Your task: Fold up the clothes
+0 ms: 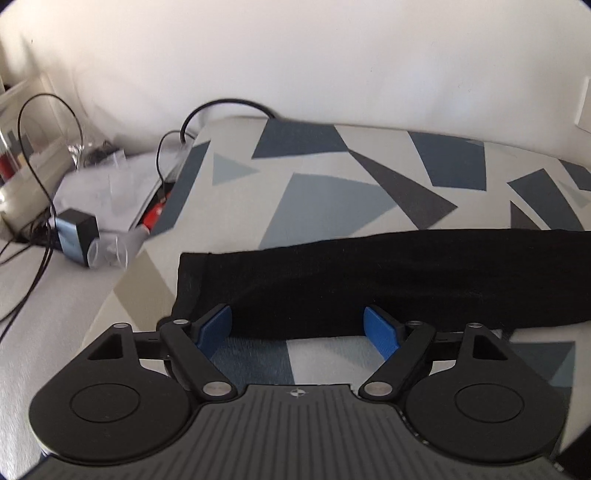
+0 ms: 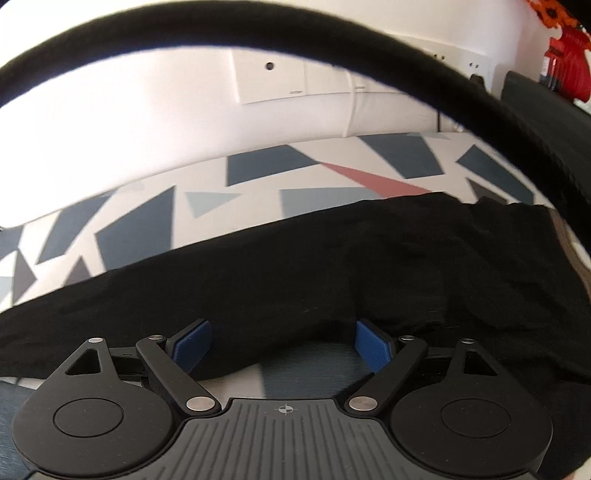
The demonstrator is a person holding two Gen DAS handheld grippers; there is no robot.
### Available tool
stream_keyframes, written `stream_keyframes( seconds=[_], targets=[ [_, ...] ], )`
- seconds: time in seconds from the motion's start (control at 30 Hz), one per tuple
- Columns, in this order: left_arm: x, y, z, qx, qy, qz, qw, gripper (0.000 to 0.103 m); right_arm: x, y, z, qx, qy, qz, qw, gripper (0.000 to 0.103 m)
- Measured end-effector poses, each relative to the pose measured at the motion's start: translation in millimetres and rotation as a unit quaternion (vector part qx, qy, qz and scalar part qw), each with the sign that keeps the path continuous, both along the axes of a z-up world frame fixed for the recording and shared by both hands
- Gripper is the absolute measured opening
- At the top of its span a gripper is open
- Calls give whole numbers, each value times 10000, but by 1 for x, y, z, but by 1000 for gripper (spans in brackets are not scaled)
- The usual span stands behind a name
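1. The black garment is plain dark fabric, laid out as a long flat band across the patterned bedspread
2. Its squared end lies near the bedspread's left edge
3. Toward the right it bunches into soft folds

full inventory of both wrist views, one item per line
black garment: 1, black, lying long across the bed, just ahead of both grippers
patterned bedcover: 1, white with blue, grey and one red shape, under the garment
wall: 1, white, behind the bed
cables: several, black, clutter left of the bed
charger block: 1, blue-grey and black, in that clutter
black band: 1, arcs across top of right view, cannot tell what
left gripper: 1, black, blue pads, open
right gripper: 1, same, open
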State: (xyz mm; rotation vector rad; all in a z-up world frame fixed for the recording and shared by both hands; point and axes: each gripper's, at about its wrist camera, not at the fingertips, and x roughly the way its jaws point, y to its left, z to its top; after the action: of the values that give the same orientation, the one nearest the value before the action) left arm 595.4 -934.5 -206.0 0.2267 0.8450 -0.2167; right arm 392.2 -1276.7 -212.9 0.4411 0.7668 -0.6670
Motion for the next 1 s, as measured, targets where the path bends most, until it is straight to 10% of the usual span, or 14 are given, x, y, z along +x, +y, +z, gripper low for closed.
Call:
stream_keyframes(
  seconds=[0.33,0.5,0.83,1.0],
  targets=[
    [60,-7,3,226,-66,132,9996,89,3,15,0,145,-85,-47,9998,84],
    [30,3,24,-44,121,-156,9998,88,-13,24,9,208,-266,-195,9992,87],
    [-71,51,41,-1136,797,-919,9861,91,-130,18,38,331,-374,-1939,9797,86],
    [-89,66,28,-1892,1562,-832,9658,91,-200,22,56,123,-315,-2828,9586,85]
  ],
)
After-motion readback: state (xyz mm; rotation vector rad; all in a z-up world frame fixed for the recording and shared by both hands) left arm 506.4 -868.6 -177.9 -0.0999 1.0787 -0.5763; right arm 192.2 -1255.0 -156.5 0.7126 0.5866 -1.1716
